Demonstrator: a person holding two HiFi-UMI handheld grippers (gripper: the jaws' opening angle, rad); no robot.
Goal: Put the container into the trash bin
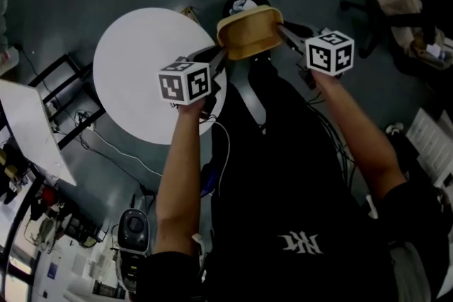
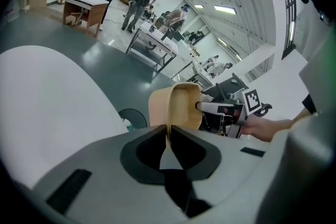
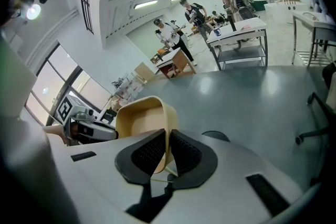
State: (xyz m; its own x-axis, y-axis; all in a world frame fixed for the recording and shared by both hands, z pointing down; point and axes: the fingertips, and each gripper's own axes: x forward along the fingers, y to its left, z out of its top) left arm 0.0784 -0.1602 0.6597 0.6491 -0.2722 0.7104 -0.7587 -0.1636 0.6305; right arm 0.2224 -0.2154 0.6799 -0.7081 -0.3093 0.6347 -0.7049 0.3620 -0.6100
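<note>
A tan oval container (image 1: 248,32) hangs in the air between my two grippers. My left gripper (image 1: 221,57) is shut on its left rim and my right gripper (image 1: 282,30) is shut on its right rim. In the left gripper view the jaws (image 2: 169,132) pinch the thin wall of the container (image 2: 176,106), with the other gripper across from it. In the right gripper view the pads (image 3: 167,140) clamp the container (image 3: 143,118) wall. The dark round trash bin (image 1: 245,4) stands on the floor just beyond and under the container, mostly hidden by it, also seen low in both gripper views (image 2: 131,117) (image 3: 215,136).
A white round table (image 1: 141,74) stands to the left, close to the left gripper. An office chair (image 1: 368,3) and cluttered desks stand at the right, cables and gear at the lower left. Several people work at benches (image 2: 152,44) far across the grey floor.
</note>
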